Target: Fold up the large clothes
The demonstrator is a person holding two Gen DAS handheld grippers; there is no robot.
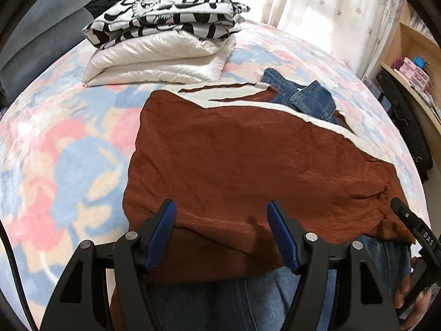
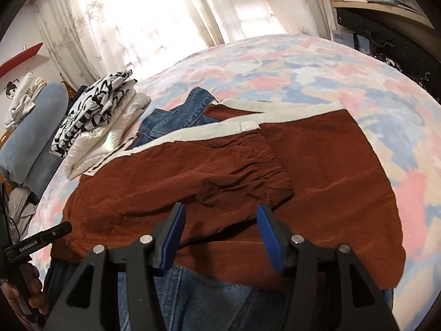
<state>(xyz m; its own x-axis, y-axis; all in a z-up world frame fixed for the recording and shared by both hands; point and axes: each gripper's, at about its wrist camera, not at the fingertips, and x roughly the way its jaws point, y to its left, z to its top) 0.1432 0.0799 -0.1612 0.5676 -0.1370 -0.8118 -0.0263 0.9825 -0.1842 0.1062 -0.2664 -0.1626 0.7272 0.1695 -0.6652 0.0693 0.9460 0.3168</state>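
Floral bedspread (image 1: 69,138) fills both views. Left gripper (image 1: 222,215) spread, empty, over near hem of rust-brown garment (image 1: 234,160). Right gripper (image 2: 220,220) likewise spread (nothing pinched). Denim (image 1: 311,96) peeks beyond garment's cream edge; folded stack (image 1: 165,41) at far left.

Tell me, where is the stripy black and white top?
The black-and-white top lies folded on the white padded jacket at the bed's far left in both views, beyond the rust-brown garment.

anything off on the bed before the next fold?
Yes: the rust-brown garment is spread on top of a denim piece that pokes out under its far collar edge. A bunched, wrinkled flap lies skewed across it. Both grippers are open, holding nothing.
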